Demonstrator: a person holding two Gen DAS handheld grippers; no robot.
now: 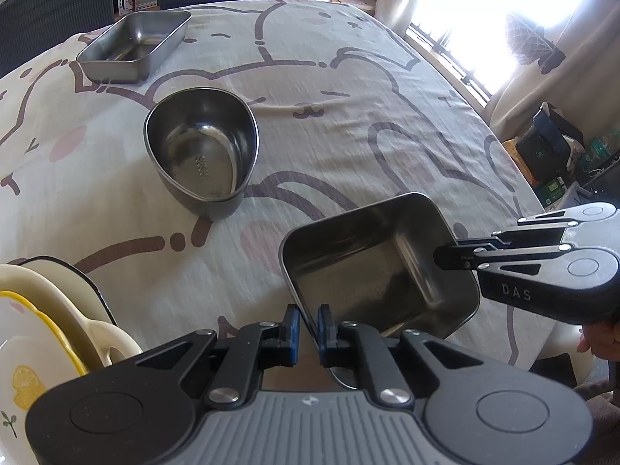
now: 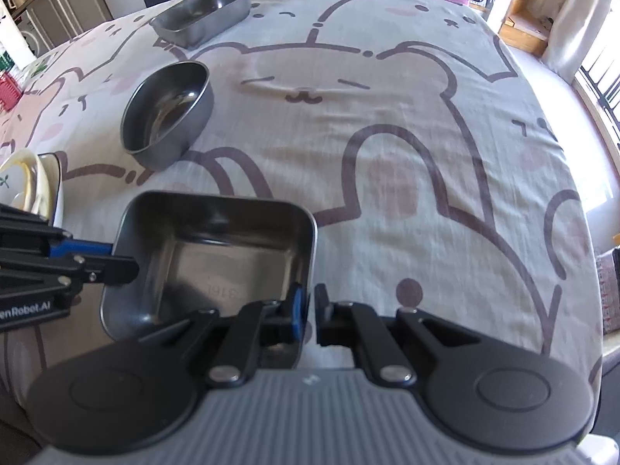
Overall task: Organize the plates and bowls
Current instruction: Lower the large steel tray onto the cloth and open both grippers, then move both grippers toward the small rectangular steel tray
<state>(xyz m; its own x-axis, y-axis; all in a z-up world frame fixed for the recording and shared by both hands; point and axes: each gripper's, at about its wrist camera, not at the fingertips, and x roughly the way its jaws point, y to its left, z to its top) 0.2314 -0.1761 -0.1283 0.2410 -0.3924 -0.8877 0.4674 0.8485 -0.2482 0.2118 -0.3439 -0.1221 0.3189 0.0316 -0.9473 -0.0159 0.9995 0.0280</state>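
Both grippers on tilted steel tray

Left gripper: matte black linkage arms on a grey ribbed body, two round black housings with a raised disc on each, silver rivet pins at the joints, and blue pads lining the black fingertips. A small pale emblem is stamped at the centre of the ribbed plate. Seen from the right wrist camera, white lettering reading "enRobot.AI" runs along its side.

Right gripper: the same build, black arms, silver pins and grey ribbed plate with an emblem. From the left wrist camera its side carries the letters "DAS".
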